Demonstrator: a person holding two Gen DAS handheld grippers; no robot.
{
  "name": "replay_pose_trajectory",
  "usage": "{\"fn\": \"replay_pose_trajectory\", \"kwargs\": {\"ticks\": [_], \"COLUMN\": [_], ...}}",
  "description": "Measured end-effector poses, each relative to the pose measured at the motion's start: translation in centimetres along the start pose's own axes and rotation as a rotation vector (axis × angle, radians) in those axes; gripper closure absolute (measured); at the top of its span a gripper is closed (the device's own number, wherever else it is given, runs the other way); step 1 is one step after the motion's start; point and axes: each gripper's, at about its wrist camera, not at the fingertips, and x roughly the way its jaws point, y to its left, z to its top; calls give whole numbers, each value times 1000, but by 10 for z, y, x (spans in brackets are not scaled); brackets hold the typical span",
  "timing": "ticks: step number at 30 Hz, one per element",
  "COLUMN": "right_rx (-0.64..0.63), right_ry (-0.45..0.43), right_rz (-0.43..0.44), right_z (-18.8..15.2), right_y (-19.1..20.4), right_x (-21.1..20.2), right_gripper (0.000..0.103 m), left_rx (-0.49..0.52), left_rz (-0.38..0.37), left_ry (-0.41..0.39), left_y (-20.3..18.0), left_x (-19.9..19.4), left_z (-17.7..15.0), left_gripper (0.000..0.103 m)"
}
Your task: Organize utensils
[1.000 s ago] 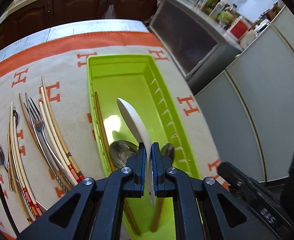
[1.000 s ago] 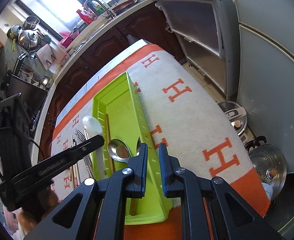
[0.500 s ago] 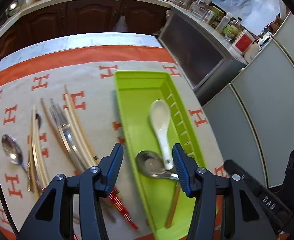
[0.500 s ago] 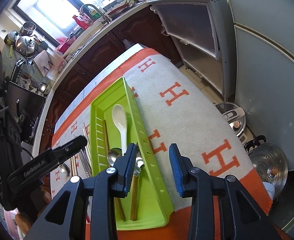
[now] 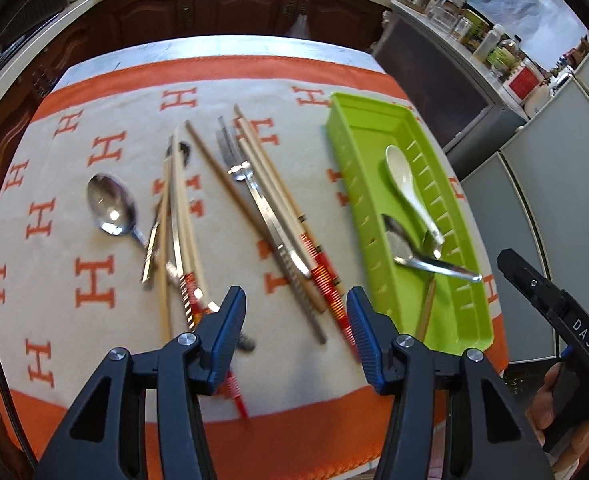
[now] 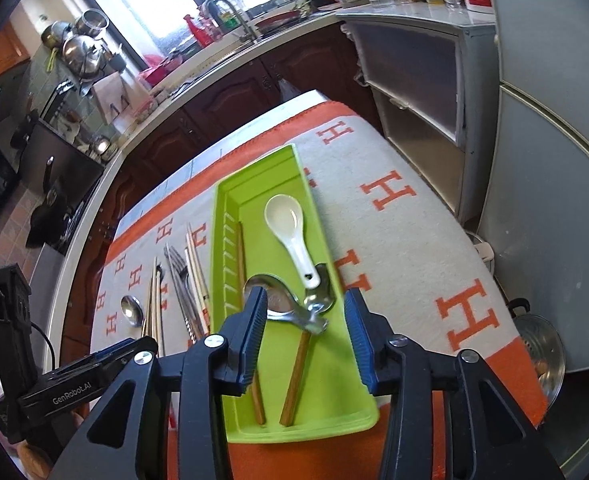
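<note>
Nearest in the left wrist view, the left gripper (image 5: pixel 296 332) hangs with its ribbed blue pads apart and nothing between them; its jaws have just been opening. It sits over the loose cutlery on the cream cloth with orange H letters (image 5: pixel 94 276). The step in hand looks like the reach for the next piece. At twelve o'clock from the pads lie the pale chopsticks with red banded ends (image 5: pixel 290 216) and the flat steel fork (image 5: pixel 254 196), crossed and overlapping; at ten o'clock rests the polished steel spoon (image 5: pixel 112 206), well apart from the rest. The thin, smooth sticks lie flat, so the next pick calls for a low, square closure on one piece only.

In the right wrist view, the right gripper (image 6: pixel 304 338) is also spread and empty, its jaws having just been opening, above the long lime-green plastic tray (image 6: pixel 326 412). Inside, at twelve o'clock, lies the glossy white ceramic soup spoon (image 6: pixel 290 228), its handle touching the steel spoons (image 6: pixel 290 304) heaped over brown wooden chopsticks (image 6: pixel 294 380).
</note>
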Motion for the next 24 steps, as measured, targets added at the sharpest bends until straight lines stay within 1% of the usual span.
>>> {"fn": "replay_pose_trajectory", "kwargs": {"ticks": [2,4,5,6,10,15,18,21,24], "right_rx": [-19,-38,-46,-56,-98,-180,-214,-244,-272], "right_ry": [13,29,36,42,66,98,115,129,140], "right_rz": [11,25,32,40,53,54,63,77,85], "right_z": [-4,-9,-10,-12,-15,-19,-19,-17,-14], "right_y": [8,17,22,27,45,74,93,111,129], "right_x": [2,3,3,3,3,7,10,15,22], "right_gripper": [58,58,58,58,58,58,58,58,58], "left_rx": [-18,-35,-48,-56,-81,-93,-103,-116,-137], "left_rz": [15,31,44,53,66,77,90,82,51], "left_ry": [-2,-11,-19,-28,-52,-86,-112,-124,-133], "left_y": [10,21,28,32,48,63,74,86,98], "left_x": [-2,-7,-11,-14,-25,-40,-49,-54,-58], "left_z": [-5,-12,-15,-17,-22,-26,-27,-27,-28], "left_gripper": [51,47,42,41,38,30,27,23,19]}}
